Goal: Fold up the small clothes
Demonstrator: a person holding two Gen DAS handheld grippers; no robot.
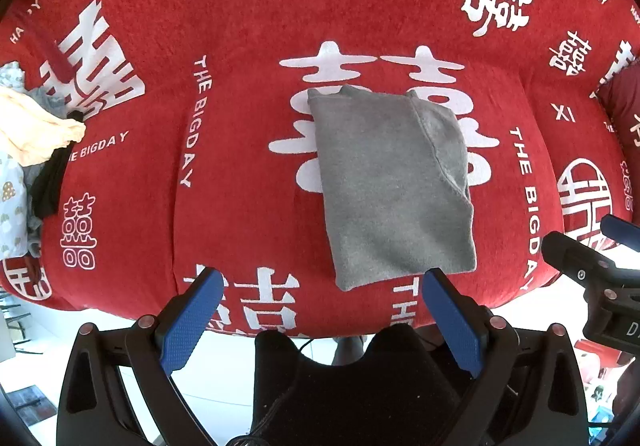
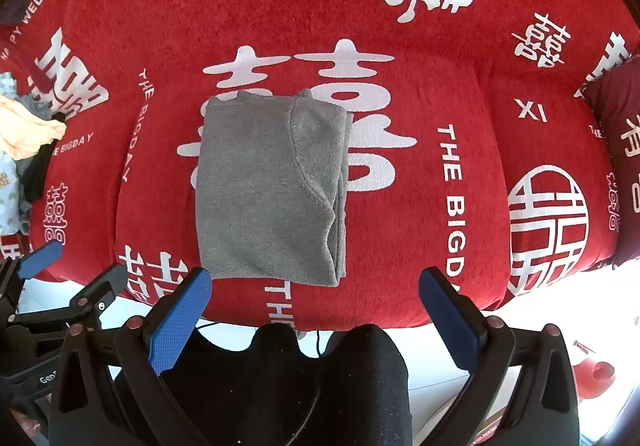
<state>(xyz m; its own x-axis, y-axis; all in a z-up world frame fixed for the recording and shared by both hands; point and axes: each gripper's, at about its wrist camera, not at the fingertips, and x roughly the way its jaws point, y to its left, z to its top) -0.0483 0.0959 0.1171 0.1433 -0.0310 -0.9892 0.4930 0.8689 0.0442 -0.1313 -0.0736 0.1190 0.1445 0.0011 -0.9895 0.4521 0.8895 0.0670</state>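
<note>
A grey fleece garment (image 1: 388, 182) lies folded into a neat rectangle on the red printed blanket (image 1: 240, 26); it also shows in the right wrist view (image 2: 272, 186). My left gripper (image 1: 322, 282) is open and empty, held just short of the garment's near edge. My right gripper (image 2: 316, 282) is open and empty, also just before the near edge. Each gripper shows in the other's view: the right one (image 1: 588, 246) at the right, the left one (image 2: 76, 266) at the left.
A pile of unfolded small clothes (image 1: 28, 150), cream, black and patterned white, sits at the left edge of the blanket, also in the right wrist view (image 2: 24, 142). A dark red cushion (image 2: 616, 134) lies at the right. The blanket's front edge (image 2: 360, 322) drops to a white floor.
</note>
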